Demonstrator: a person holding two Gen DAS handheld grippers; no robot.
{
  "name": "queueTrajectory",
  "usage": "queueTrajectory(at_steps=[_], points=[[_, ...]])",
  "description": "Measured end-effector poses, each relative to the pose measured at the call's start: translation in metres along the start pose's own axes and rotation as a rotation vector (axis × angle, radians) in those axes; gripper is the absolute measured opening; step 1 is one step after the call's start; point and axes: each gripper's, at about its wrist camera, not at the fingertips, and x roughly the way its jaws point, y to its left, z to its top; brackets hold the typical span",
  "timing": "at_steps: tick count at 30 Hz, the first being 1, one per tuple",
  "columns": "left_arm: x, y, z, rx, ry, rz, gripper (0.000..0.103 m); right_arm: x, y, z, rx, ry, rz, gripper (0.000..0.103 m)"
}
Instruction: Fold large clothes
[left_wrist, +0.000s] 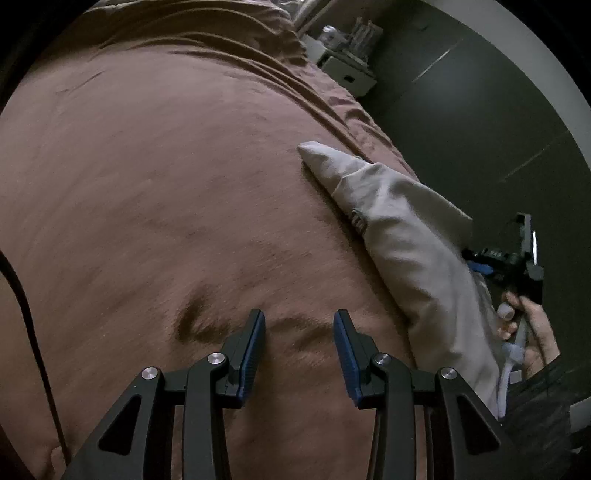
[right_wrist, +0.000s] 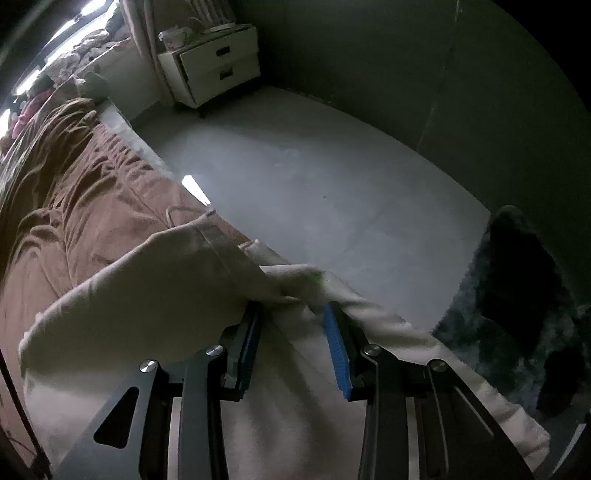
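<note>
A pale beige garment (right_wrist: 147, 295) lies across the edge of a bed with a brown cover (right_wrist: 74, 192). My right gripper (right_wrist: 293, 306) is shut on a bunched fold of it, and cloth hides both fingertips. In the left wrist view the garment (left_wrist: 399, 229) runs along the bed's right side, one pointed corner towards the middle. My left gripper (left_wrist: 299, 325) hangs open over the bare brown cover (left_wrist: 147, 184), to the left of the garment, with nothing between its blue pads. A person's hand (left_wrist: 528, 325) holds the right gripper at the garment's far side.
Grey floor (right_wrist: 314, 177) runs beside the bed. A white nightstand (right_wrist: 210, 62) with two drawers stands at the far wall. A dark shaggy rug (right_wrist: 517, 295) lies at the right. A black cable (left_wrist: 29, 314) hangs at the left edge.
</note>
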Motion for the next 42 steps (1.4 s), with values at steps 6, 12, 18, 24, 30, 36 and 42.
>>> queueTrajectory(at_steps=[6, 12, 18, 24, 30, 36, 42], points=[[-0.032, -0.003, -0.005, 0.016, -0.020, 0.031, 0.040, -0.050, 0.011, -0.013, 0.019, -0.080, 0.076, 0.033], [-0.085, -0.011, -0.008, 0.041, -0.068, 0.064, 0.041, -0.117, 0.006, -0.045, -0.033, -0.124, 0.107, 0.034], [-0.152, -0.033, -0.020, 0.101, -0.144, 0.066, 0.079, -0.187, 0.004, -0.089, -0.092, -0.171, 0.179, 0.085], [-0.226, -0.060, -0.042, 0.182, -0.247, 0.068, 0.094, -0.246, -0.005, -0.129, -0.104, -0.231, 0.198, 0.102], [-0.286, -0.076, -0.070, 0.269, -0.335, 0.082, 0.094, -0.297, -0.005, -0.174, -0.087, -0.283, 0.235, 0.103], [-0.337, -0.075, -0.108, 0.291, -0.370, 0.067, 0.094, -0.331, -0.005, -0.225, -0.097, -0.310, 0.248, 0.103], [-0.386, -0.076, -0.150, 0.316, -0.399, 0.084, 0.094, -0.355, -0.006, -0.271, -0.135, -0.332, 0.232, 0.103]])
